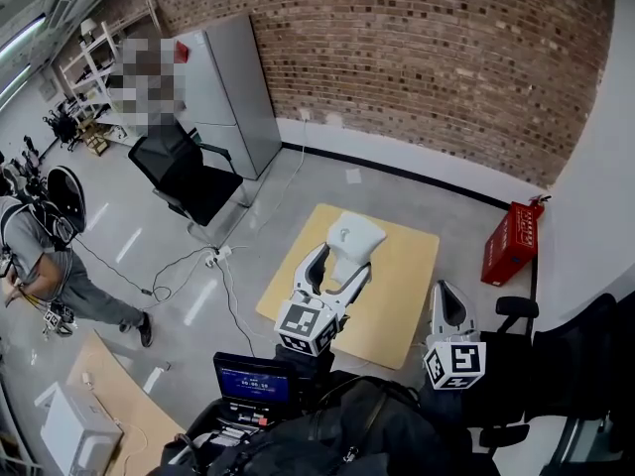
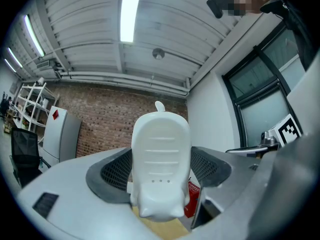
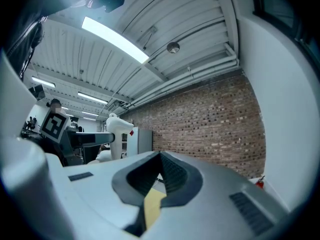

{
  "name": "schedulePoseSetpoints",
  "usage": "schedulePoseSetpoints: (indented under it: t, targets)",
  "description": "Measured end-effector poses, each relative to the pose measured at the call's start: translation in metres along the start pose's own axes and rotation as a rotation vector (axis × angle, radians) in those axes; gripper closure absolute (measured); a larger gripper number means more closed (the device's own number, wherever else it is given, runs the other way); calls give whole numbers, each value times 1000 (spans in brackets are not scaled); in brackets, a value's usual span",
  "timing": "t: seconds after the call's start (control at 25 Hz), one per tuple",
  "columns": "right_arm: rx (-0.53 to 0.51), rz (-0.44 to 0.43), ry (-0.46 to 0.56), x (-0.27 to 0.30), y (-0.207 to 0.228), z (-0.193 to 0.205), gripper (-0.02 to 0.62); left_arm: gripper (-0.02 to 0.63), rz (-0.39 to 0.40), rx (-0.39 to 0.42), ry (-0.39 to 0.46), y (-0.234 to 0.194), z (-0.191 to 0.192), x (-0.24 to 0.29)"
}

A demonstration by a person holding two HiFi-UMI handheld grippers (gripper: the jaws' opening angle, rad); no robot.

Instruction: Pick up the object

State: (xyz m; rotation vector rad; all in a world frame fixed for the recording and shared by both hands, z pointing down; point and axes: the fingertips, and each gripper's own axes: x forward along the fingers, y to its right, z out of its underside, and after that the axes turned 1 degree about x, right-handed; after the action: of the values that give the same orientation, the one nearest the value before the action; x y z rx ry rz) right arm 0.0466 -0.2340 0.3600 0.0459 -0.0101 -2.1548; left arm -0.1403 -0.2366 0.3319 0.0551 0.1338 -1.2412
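- My left fingers [image 2: 114, 170] pinch the white ridged dish [image 2: 161, 149] by its two sides and hold it above the tabletop [image 1: 407, 300].
- My right fingers [image 3: 172, 176] press together on nothing, by the tabletop's right edge.
- The dish looks like light, stiff, slick plastic, so I judge its sides the surest hold.
- The tabletop is pale wood, with a brick wall [image 1: 427, 58] beyond it and a red box [image 1: 511, 243] to its right.

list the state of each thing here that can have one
left gripper: jaws shut on the white object
white object: gripped between the left gripper's jaws
right gripper: jaws shut, nothing between them
laptop: open, screen lit
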Motion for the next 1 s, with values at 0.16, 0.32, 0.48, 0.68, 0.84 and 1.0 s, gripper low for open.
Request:
schedulePoseSetpoints:
  t: [0.16, 0.32, 0.48, 0.68, 0.84, 1.0]
  targets:
    - [3, 1, 3, 2, 1, -1, 591, 238, 2, 4, 6, -1, 0, 2]
    - [9, 13, 7, 0, 5, -2, 591, 238, 5, 2, 0, 0, 4, 2]
    - [9, 18, 6, -1, 6, 0, 591, 238, 9, -2, -4, 1, 6, 2]
    - [-2, 15, 2, 2, 4, 0, 591, 238, 8, -2, -4, -3, 6, 3]
    - [-5, 14, -7, 3, 3, 2, 591, 238, 11, -5, -10, -2, 9, 4]
    - [-4, 15, -8, 5, 4, 2, 591, 238, 12, -13, -16, -3, 10, 6]
